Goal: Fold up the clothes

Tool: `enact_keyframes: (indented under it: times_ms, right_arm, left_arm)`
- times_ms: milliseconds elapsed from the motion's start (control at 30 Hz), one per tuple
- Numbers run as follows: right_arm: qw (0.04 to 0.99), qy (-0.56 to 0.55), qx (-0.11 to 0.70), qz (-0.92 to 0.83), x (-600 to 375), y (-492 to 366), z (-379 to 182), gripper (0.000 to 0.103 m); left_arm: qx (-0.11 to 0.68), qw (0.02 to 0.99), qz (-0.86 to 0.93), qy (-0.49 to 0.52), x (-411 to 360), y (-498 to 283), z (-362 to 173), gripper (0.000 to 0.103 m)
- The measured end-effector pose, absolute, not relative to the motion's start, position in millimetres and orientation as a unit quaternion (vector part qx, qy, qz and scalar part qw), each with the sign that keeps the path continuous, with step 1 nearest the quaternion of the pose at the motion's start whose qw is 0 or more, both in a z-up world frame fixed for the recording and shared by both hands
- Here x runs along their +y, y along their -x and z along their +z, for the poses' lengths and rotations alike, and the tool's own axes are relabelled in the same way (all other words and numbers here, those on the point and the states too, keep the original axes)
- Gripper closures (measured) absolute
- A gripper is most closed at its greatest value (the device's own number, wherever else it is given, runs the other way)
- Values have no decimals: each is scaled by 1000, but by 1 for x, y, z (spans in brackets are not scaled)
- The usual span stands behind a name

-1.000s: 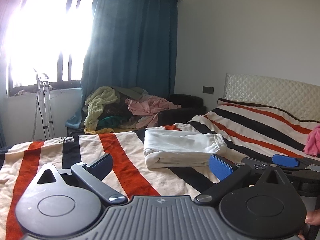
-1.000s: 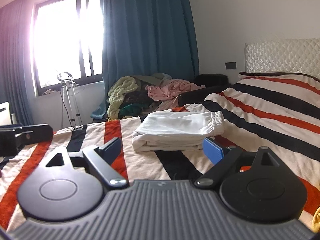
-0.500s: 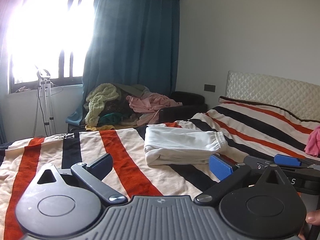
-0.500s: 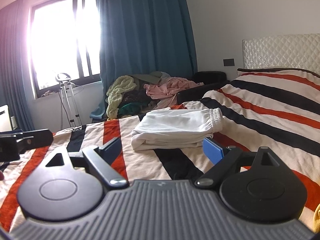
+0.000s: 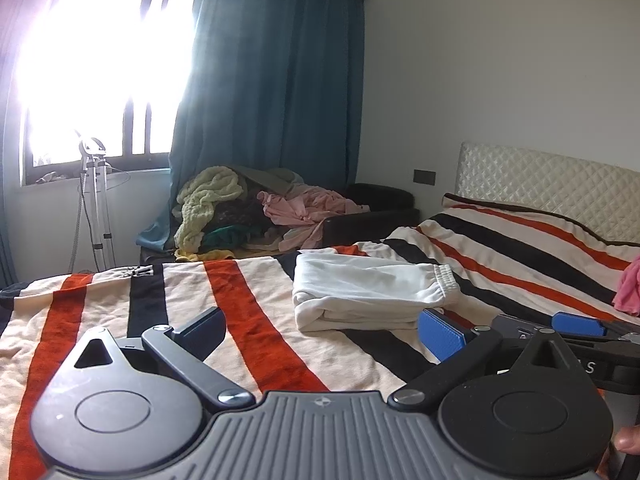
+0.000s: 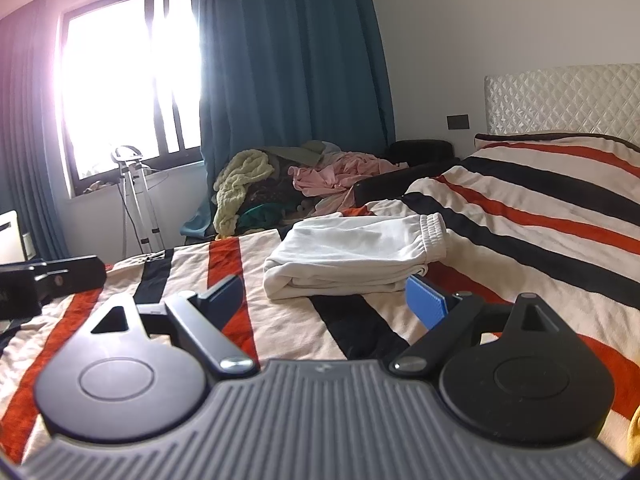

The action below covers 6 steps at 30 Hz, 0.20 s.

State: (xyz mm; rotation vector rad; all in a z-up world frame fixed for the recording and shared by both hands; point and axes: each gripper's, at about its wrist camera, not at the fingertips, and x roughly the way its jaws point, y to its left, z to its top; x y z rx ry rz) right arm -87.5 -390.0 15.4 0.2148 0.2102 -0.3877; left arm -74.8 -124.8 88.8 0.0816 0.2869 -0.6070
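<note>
A folded white garment (image 5: 372, 292) (image 6: 356, 254) with an elastic waistband lies flat on the striped bedspread (image 5: 248, 320) (image 6: 520, 216). My left gripper (image 5: 322, 334) hovers over the bedspread short of the garment, open and holding nothing. My right gripper (image 6: 324, 300) is also open and empty, its blue-padded fingers (image 6: 426, 304) just in front of the garment's near edge. In the left wrist view the right gripper (image 5: 576, 326) shows at the right edge. In the right wrist view the left gripper's body (image 6: 48, 280) shows at the left edge.
A heap of unfolded clothes (image 5: 256, 212) (image 6: 296, 184) sits on a dark seat beyond the bed, below the teal curtain (image 5: 272, 92). A pink garment (image 5: 628, 288) lies at the right. A metal stand (image 5: 94, 204) is by the window. A quilted headboard (image 6: 560, 100) stands at the right.
Both grippers have tilted up and drawn back slightly from the folded white garment. Both stay open and empty.
</note>
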Motion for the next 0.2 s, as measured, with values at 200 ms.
enact_keyframes:
  times_ms: [200]
  right_arm:
    - [971,-95,106,-191,-387,86,16,13]
  left_arm:
    - [143,943,-300,-34,-122,74,89,0]
